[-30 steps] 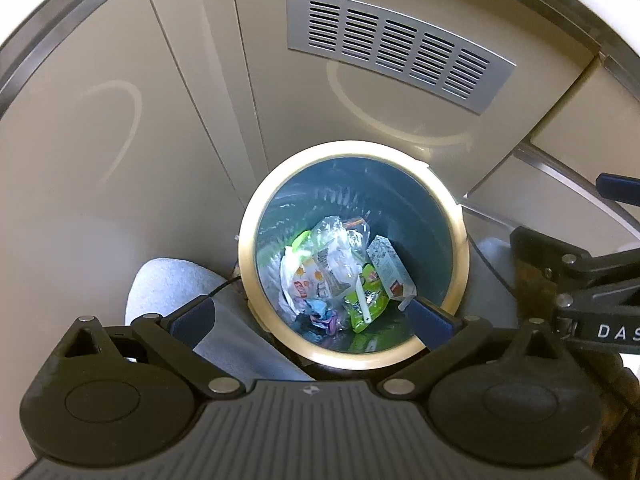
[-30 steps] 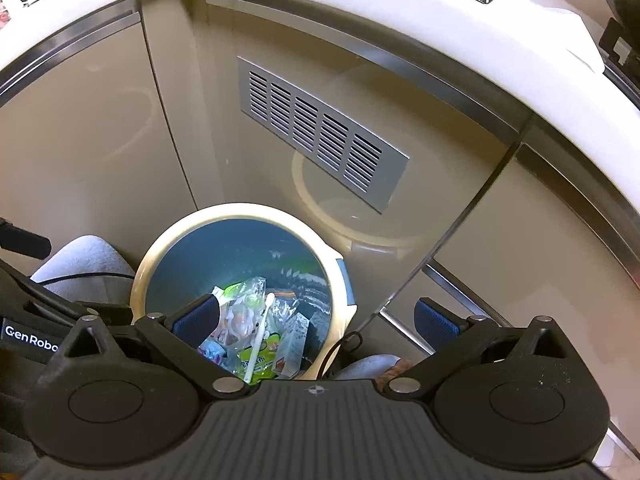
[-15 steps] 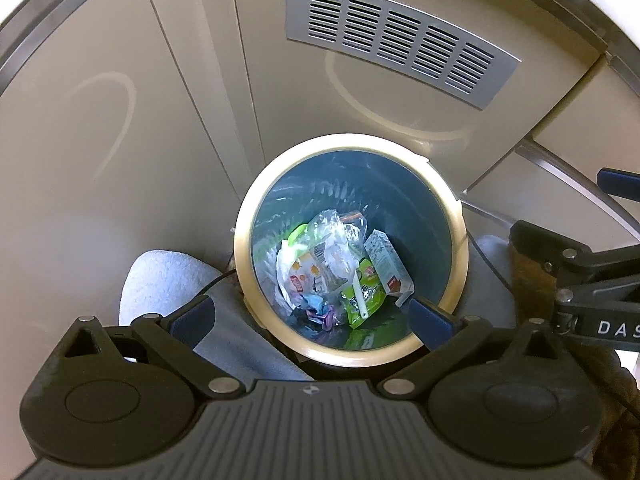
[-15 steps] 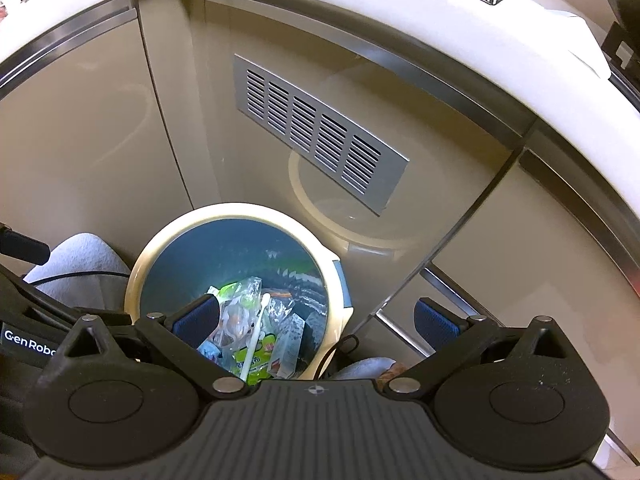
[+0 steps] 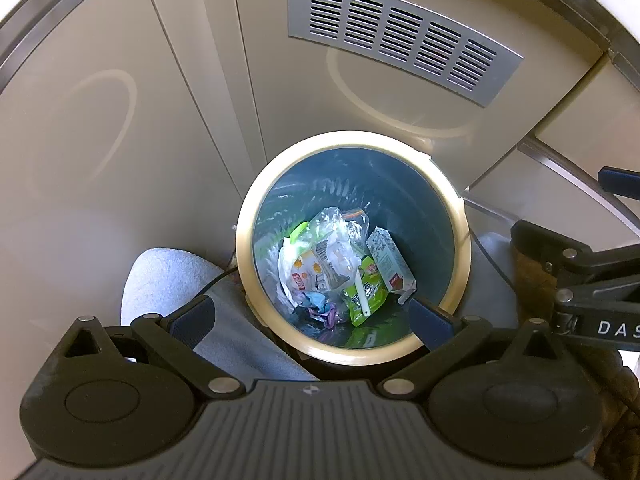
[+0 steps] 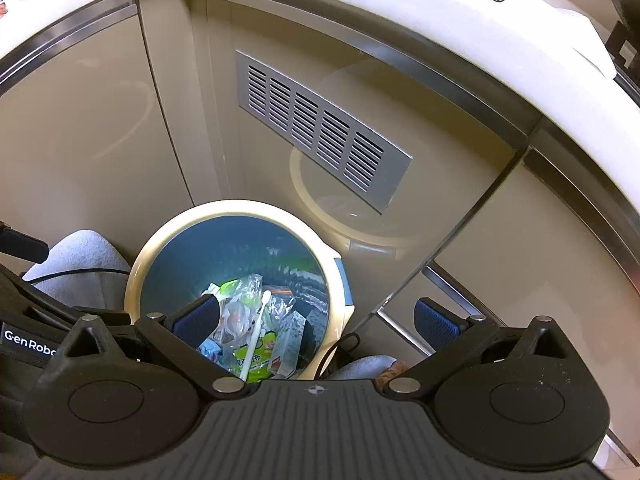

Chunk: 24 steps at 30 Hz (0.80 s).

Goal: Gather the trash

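A round bin (image 5: 460,216) with a cream rim and a blue liner stands on the floor against beige cabinets. Inside lie a clear plastic bag (image 5: 340,236), a green packet (image 5: 366,292), a small carton (image 5: 390,262), a white stick (image 5: 359,292) and other wrappers. My left gripper (image 5: 308,318) hangs open above the bin's near edge, nothing between its fingers. The right wrist view shows the same bin (image 6: 138,280) lower left, with the green packet (image 6: 260,350) and carton (image 6: 290,340) inside. My right gripper (image 6: 316,318) is open and empty, over the bin's right side.
Beige cabinet doors with a grey vent grille (image 5: 404,36) stand behind the bin. A white countertop edge (image 6: 360,8) runs overhead. The person's grey-clad knees (image 5: 168,280) flank the bin. My right gripper's body (image 5: 580,280) shows at the left view's right edge.
The bin has drifted slightly upward in the left wrist view and down-left in the right wrist view. Both grippers stayed open and empty.
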Each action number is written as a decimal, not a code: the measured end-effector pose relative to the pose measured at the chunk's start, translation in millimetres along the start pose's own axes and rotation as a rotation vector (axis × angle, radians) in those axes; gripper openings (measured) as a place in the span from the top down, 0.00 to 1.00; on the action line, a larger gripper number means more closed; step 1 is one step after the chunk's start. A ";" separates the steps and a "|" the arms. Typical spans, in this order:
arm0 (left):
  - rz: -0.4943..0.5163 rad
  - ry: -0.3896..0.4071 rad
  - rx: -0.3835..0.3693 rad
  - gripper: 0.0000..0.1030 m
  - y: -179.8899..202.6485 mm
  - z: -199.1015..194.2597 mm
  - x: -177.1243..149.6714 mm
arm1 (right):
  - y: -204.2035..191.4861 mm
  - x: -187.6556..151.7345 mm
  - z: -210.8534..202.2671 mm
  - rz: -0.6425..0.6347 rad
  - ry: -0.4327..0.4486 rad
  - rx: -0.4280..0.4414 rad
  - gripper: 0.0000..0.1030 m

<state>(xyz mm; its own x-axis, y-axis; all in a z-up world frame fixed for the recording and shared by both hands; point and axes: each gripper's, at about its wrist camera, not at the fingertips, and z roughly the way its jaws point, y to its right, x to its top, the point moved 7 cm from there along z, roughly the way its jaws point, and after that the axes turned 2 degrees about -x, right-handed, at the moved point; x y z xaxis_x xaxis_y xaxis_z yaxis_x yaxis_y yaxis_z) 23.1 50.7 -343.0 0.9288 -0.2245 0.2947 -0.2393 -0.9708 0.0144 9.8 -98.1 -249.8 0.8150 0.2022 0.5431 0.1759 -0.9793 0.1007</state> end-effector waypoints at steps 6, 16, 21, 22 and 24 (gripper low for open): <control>-0.002 0.002 0.003 0.00 0.0 0.4 -0.8 | 0.1 -0.6 0.9 0.000 -0.002 0.000 0.00; -0.001 0.000 0.004 0.00 -1.5 0.4 -1.8 | -2.7 -2.2 0.3 -0.004 -0.002 -0.004 0.00; -0.003 -0.009 0.007 0.00 -3.5 2.0 -3.1 | -4.7 -3.3 1.1 -0.010 -0.010 -0.005 0.00; -0.003 -0.010 0.009 0.00 -2.9 2.4 -2.9 | -4.9 -3.6 1.3 -0.010 -0.012 -0.003 0.00; -0.005 -0.013 0.011 0.00 -2.8 2.6 -3.0 | -5.1 -4.3 1.9 -0.009 -0.017 0.000 0.00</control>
<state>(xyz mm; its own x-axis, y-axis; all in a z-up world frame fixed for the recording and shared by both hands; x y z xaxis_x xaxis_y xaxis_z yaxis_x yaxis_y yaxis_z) 21.8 53.8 -346.5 0.9335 -0.2208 0.2824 -0.2317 -0.9728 0.0054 6.4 -94.0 -254.2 0.8224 0.2117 0.5281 0.1836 -0.9773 0.1059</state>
